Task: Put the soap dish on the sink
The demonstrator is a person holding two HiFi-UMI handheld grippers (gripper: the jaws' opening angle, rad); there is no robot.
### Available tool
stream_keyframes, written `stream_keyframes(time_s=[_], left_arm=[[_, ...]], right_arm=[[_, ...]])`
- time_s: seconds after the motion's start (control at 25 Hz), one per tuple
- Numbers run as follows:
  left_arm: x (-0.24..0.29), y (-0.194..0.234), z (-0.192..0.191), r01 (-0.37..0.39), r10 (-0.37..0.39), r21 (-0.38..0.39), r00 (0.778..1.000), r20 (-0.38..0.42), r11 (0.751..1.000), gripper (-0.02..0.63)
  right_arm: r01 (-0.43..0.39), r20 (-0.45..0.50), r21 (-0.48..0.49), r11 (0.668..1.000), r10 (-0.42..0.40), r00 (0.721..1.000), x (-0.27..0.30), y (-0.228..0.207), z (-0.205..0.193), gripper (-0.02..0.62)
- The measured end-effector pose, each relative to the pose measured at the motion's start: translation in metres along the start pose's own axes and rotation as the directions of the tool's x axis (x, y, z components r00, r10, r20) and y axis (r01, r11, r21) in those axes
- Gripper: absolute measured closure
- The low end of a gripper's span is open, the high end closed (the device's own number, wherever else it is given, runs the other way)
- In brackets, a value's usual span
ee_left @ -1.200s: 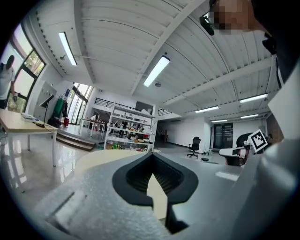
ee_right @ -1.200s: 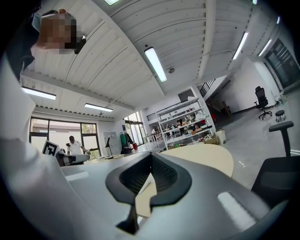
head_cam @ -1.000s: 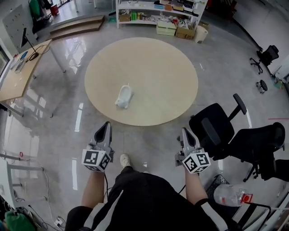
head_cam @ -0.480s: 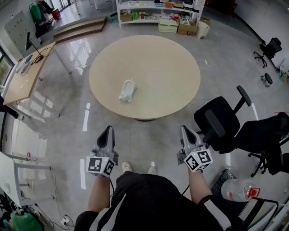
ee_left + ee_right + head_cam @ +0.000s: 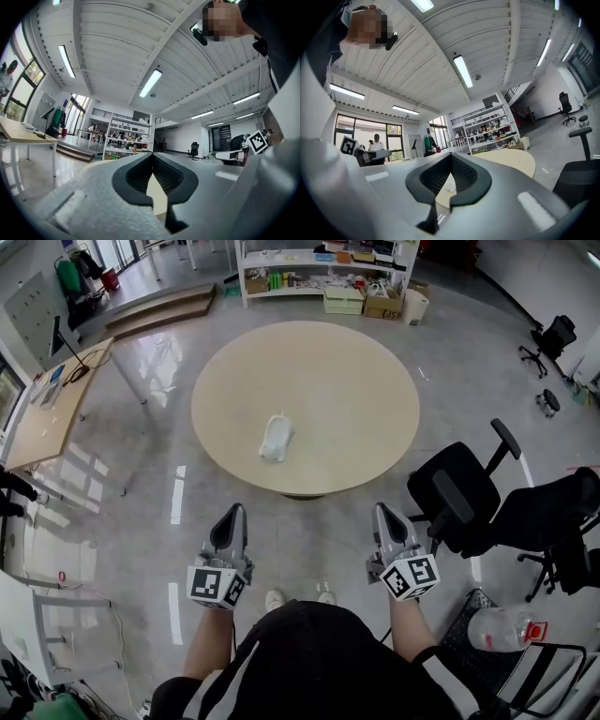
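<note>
- Left claw [image 5: 233, 512]: jaws fully together, nothing in them. It sits short of the round table's [image 5: 366, 371] near edge.
- Right claw [image 5: 382, 511]: jaws also meet at the tips and hold nothing. It too is short of the table's near edge, beside the black office chair [image 5: 448, 495].
- Soap dish [image 5: 277, 438]: lies on the table, near-left of its centre, well apart from both claws. Same spot on the table as a second ago, untouched.
- Change over the last second: only my stance. The table has slid a little across the head view, and the dish now sits closer to the midline between my claws, still on the left claw's side. Both shoes now show below me, against one before.
- Read: I'm still lining up and the pickup hasn't started. Neither claw is over the table yet.
- No sink shows in any view, so I can't place the drop-off.
- Next, likely: step in, open one claw (left is nearer) and take the dish.
</note>
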State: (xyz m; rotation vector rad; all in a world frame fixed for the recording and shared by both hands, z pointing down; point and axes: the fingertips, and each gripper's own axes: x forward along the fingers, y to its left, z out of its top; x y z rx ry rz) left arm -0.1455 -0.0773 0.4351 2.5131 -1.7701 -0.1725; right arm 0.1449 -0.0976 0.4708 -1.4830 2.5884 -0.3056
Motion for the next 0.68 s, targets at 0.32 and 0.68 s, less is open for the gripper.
stream_keyframes(time_s=[0.32,0.68], left_arm=[[0.009,0.007,0.000,0.022,-0.022,0.000,1.000,0.021,1.000,0.604],[0.019,0.008,-0.003,0.040,-0.040,-0.011,0.999,0.013,0.999,0.604]], right_arm=[[0.007,0.016,-0.007,1.000,-0.006,1.000,0.006,0.007,0.008,0.592],[0.007,0.010,-0.016,1.000,-0.007,1.000,0.016,0.005,0.011,0.592]])
